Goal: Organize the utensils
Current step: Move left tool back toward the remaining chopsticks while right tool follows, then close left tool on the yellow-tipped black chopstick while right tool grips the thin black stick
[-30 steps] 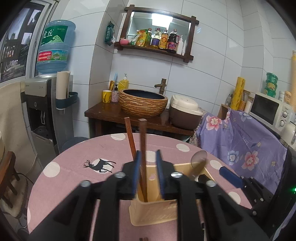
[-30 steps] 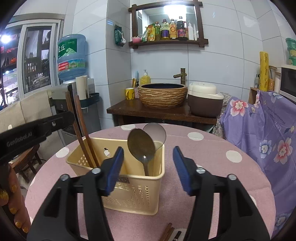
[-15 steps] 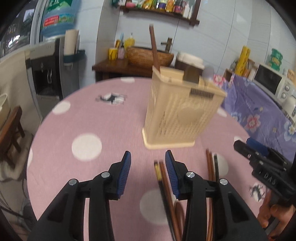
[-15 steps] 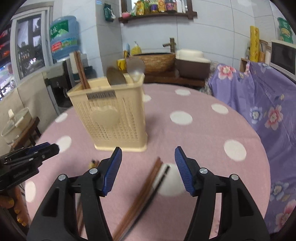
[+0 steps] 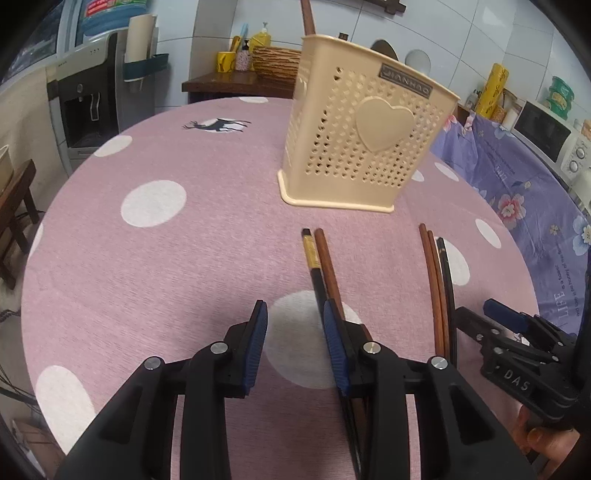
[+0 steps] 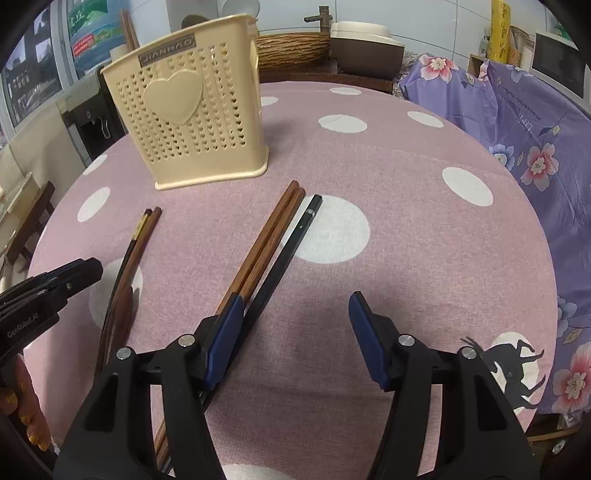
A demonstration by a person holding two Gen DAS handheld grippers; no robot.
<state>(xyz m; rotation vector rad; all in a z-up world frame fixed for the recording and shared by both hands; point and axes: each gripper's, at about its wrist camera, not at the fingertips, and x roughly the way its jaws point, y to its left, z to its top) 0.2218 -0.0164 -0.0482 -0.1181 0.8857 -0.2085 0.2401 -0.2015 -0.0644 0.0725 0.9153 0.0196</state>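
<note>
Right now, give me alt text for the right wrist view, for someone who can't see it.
The right gripper, jaws open and empty, hangs over a pink polka-dot tablecloth beside two brown chopsticks and one black chopstick. Behind stands a cream utensil holder; another chopstick pair lies left, near the left gripper.

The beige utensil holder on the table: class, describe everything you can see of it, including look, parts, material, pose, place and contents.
The utensil holder is a beige box, apparently plastic, with walls perforated by small heart-shaped holes, a raised solid heart on the front, a dark nameplate near the rim and a flared base lip. It stands upright on the pink polka-dot tablecloth, beyond the chopsticks lying on the cloth, touching none of them. Brown chopsticks and spoon bowls stick up above its rim. Neither gripper touches it.
</note>
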